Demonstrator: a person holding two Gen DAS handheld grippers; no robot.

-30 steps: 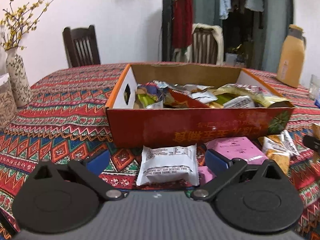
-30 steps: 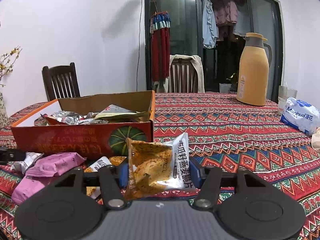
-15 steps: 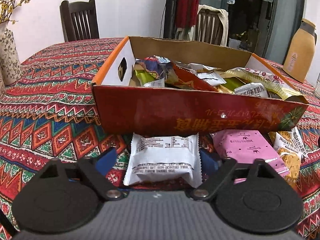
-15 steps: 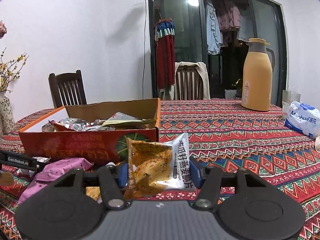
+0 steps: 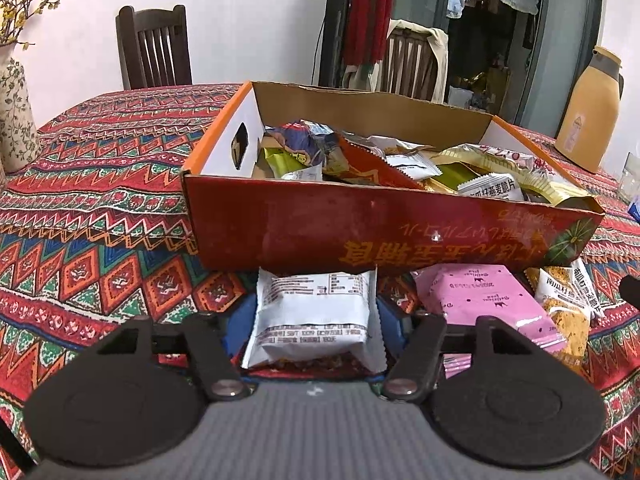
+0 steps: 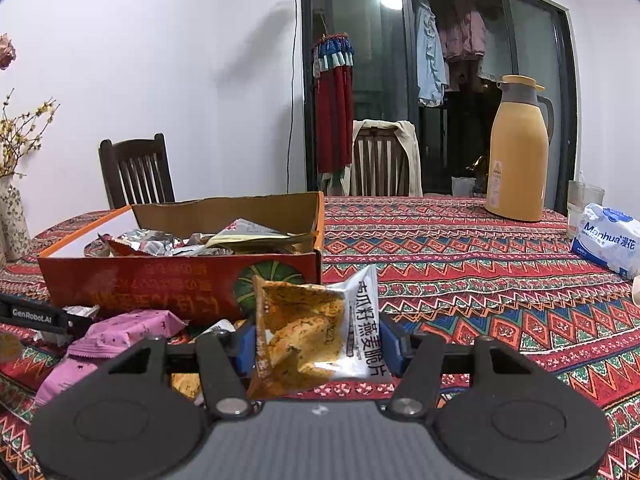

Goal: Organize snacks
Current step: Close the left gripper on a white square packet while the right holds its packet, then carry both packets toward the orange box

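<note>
A table under a red, zigzag-patterned cloth [image 5: 100, 208] fills the ground ahead of both grippers, with a white wall behind it. Beyond the far edge stand a dark wooden chair [image 5: 154, 50], a second chair draped with a pale garment [image 6: 382, 160], and a dark-framed glass door with clothes hanging behind it [image 6: 440, 60].

Straight ahead of the left gripper [image 5: 314, 316] sits the open cardboard box [image 5: 360, 236], red-fronted and heaped with snack packets; from the right gripper [image 6: 316, 340] it lies ahead and to the left. An orange-yellow thermos jug [image 6: 518, 160] stands far ahead to the right of the right gripper, with a white tissue pack [image 6: 608, 240] nearer on that side. A patterned vase with yellow-flowered twigs [image 5: 14, 120] stands far off to the left.

The left gripper's jaws are closing around a white snack packet [image 5: 312, 312] that lies on the cloth just in front of the box wall; the blue pads sit right at its two sides. Just to its right lie a pink packet [image 5: 484, 300] and an orange-and-white one [image 5: 568, 300].

The right gripper is clamped on an orange-and-white oat crisp packet [image 6: 316, 332], held upright between its pads, with the box corner just behind.
</note>
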